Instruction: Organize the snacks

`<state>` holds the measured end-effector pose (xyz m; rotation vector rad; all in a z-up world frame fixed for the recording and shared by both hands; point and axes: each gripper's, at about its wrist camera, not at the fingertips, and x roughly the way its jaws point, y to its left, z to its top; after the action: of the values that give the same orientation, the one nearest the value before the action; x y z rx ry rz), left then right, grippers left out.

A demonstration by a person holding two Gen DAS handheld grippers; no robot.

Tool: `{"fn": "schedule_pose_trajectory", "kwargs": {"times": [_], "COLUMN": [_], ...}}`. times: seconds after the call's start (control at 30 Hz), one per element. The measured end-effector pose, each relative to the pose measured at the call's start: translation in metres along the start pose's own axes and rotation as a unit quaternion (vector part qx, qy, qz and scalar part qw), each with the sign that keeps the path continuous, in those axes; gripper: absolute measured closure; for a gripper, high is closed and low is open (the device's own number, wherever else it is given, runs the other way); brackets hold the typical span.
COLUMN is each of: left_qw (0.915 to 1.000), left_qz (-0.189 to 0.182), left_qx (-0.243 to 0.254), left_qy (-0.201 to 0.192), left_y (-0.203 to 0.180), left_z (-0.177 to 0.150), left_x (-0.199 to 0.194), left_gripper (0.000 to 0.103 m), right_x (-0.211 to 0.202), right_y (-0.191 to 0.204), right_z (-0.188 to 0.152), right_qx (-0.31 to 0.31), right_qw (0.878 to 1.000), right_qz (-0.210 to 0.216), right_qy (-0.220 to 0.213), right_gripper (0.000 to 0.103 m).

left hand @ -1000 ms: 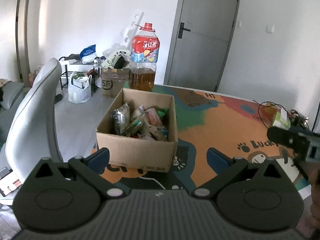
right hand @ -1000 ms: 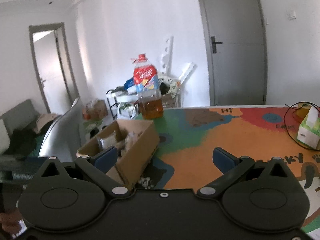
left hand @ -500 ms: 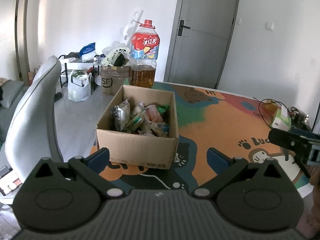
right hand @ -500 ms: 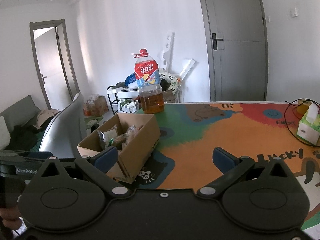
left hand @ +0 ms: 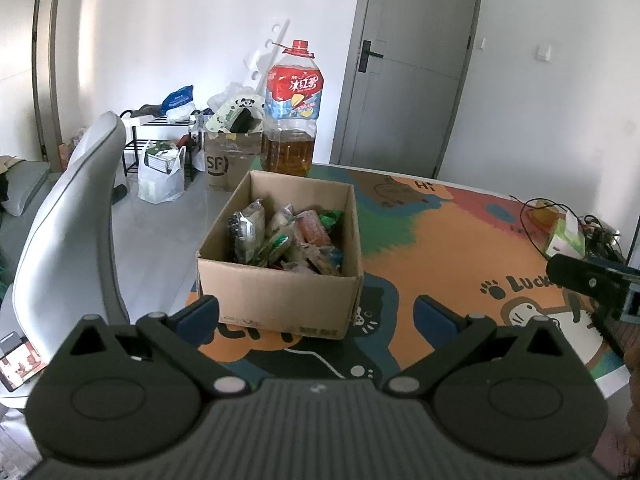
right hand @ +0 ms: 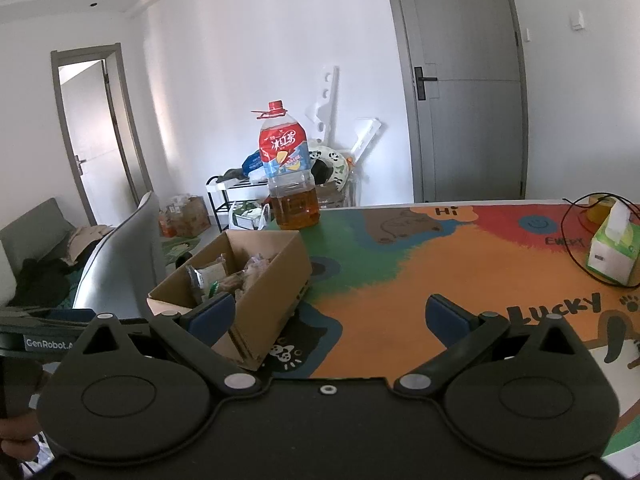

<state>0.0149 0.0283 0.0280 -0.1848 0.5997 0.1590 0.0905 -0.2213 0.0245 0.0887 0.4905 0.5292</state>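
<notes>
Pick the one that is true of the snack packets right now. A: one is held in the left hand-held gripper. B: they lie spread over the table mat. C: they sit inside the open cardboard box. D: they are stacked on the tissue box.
C: the snack packets fill the open cardboard box; the left hand-held gripper is open and holds nothing.

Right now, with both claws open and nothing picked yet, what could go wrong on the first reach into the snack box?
1. The cardboard box sits near the table's left corner; a push from the left claw might slide it off.
2. The snack packets lie jumbled and overlapping, so a grab could lift two at once.
3. The large iced-tea bottle stands right behind the box and could be knocked by an overreach.
</notes>
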Motion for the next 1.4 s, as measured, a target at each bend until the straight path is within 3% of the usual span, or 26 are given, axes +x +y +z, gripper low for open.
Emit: {"fn": "schedule_pose_trajectory", "kwargs": {"times": [1.4], "left_qw": [1.0], "left_qz": [0.002], "left_qx": [-0.002], "left_qy": [-0.002], "left_y": [-0.001], "left_z": [-0.0021], "left_x": [-0.0001], "left_gripper": [0.0], "right_x": [-0.0006], "right_y": [-0.002], "right_z": [0.0004], "right_qx": [-0.003], "right_qw": [1.0], "right_qz": [0.009], "right_qy": [0.001], "right_gripper": [0.0]}}
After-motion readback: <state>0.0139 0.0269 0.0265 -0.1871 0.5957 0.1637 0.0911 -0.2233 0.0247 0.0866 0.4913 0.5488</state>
